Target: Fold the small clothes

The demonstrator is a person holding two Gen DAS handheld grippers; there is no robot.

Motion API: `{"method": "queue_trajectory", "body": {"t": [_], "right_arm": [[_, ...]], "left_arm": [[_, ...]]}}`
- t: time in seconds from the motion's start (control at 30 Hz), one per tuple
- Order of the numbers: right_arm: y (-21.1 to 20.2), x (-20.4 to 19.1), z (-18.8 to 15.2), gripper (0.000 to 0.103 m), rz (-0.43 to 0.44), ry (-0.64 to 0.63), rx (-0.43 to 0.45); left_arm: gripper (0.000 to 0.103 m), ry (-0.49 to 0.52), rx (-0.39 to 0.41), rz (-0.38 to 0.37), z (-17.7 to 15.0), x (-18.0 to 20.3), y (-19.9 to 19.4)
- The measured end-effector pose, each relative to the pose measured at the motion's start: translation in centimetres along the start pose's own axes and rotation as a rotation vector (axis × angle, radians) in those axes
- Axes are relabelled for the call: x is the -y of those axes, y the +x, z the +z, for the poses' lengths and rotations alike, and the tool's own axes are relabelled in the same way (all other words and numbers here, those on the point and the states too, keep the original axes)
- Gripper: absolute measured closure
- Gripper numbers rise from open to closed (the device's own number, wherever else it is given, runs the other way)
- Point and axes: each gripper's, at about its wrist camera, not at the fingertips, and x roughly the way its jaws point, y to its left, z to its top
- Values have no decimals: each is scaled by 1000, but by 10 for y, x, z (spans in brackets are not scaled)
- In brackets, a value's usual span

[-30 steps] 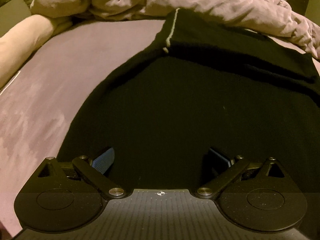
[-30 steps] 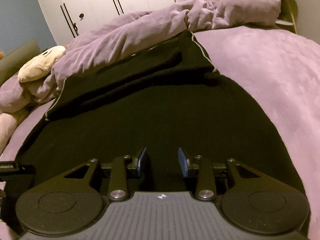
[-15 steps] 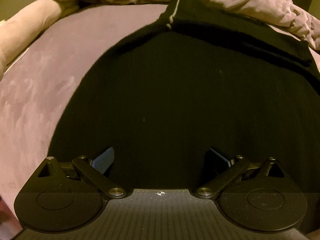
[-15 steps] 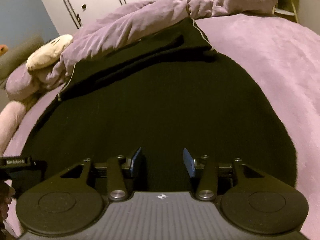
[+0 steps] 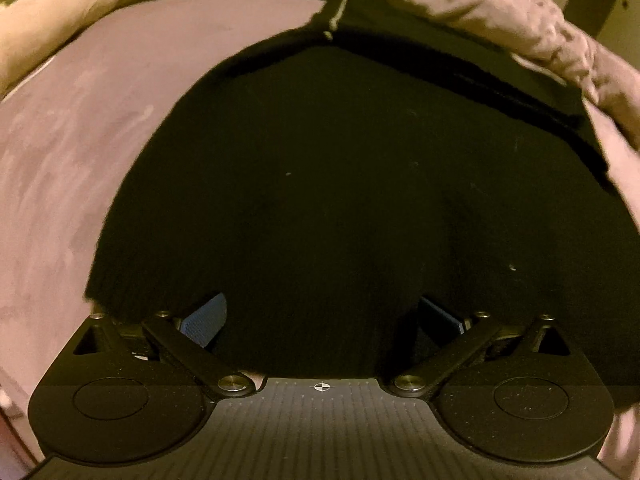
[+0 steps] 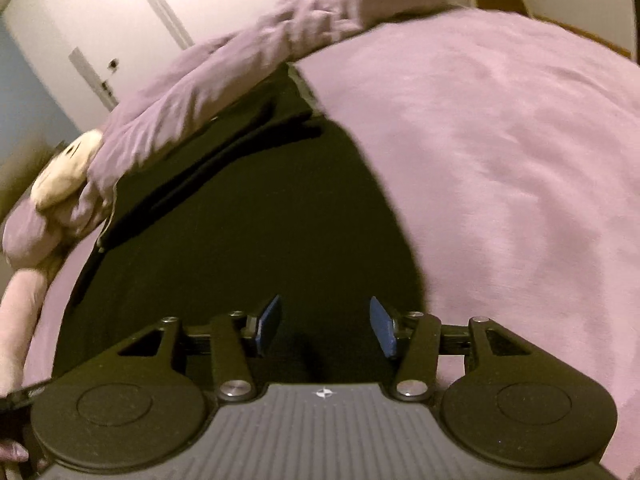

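Observation:
A black garment lies spread flat on the purple bed sheet, with its far end folded over and edged by a pale trim line. My left gripper hovers over the garment's near hem with its jaws wide open; cloth lies below them, not pinched. In the right wrist view the same garment fills the middle, with its right edge running down beside the pads. My right gripper is over that near right part. Its jaws are opening and nothing is pressed between its blue pads.
A crumpled purple duvet is bunched along the far end of the bed, with a cream plush toy at its left. White wardrobe doors stand behind. Bare sheet spreads to the right of the garment.
Both grippers have drawn back toward the garment's near hem. The right gripper has rolled and shifted toward the garment's right edge, and its jaws have spread wider. The left jaws stay wide.

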Motion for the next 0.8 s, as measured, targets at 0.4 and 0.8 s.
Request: {"method": "queue_trajectory", "body": {"t": [0.4, 0.8], "right_arm": [[6, 37, 20, 48, 26, 50, 23], [34, 25, 8, 79, 94, -66, -102]], "left_arm": [[0, -153, -25, 3, -33, -30, -12], [0, -269, 70, 74, 18, -114, -18]]}}
